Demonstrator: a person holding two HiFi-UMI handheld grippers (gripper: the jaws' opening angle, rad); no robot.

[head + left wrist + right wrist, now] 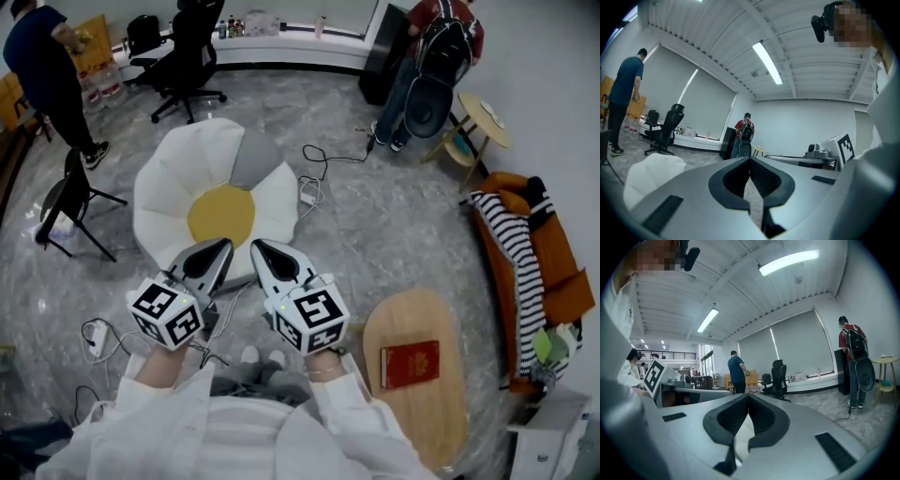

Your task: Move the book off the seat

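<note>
Head view, tongs: the left gripper (pixel 221 247) and the right gripper (pixel 261 247) are held side by side at 6 o'clock, tips toward 12. Both are clenched on nothing.
Head view, why so: judging by the posture, they are being carried between steps rather than put to work.
Head view, book: the red book (pixel 410 363) lies flat on the oval wooden top (pixel 412 314) at 4 o'clock, well apart from both grippers. I cannot tell whether that top is a table or a bench.
Head view, seats: the white flower cushion (pixel 178 183) sits just beyond the tips and has no book on it. The orange sofa (pixel 562 286) at 3 o'clock carries a striped cloth (pixel 520 258).
Head view, floor: the grey marbled floor (pixel 375 225) has loose cables (pixel 323 159) trailing across it.
Left gripper view, jaws: the pads meet along one line with nothing between them.
Left gripper view, room: a person in red (pixel 744 133) stands at 12 o'clock and a black office chair (pixel 665 131) at 9, under a ceiling light (pixel 767 63).
Right gripper view, jaws: likewise pressed together and empty.
Right gripper view, room: a person in blue (pixel 737 373) stands at 12 o'clock before blinded windows. A small round side table (pixel 886 371) stands at 3.
Judgement: if the wooden top is the seat, the pick-up has not yet begun.
</note>
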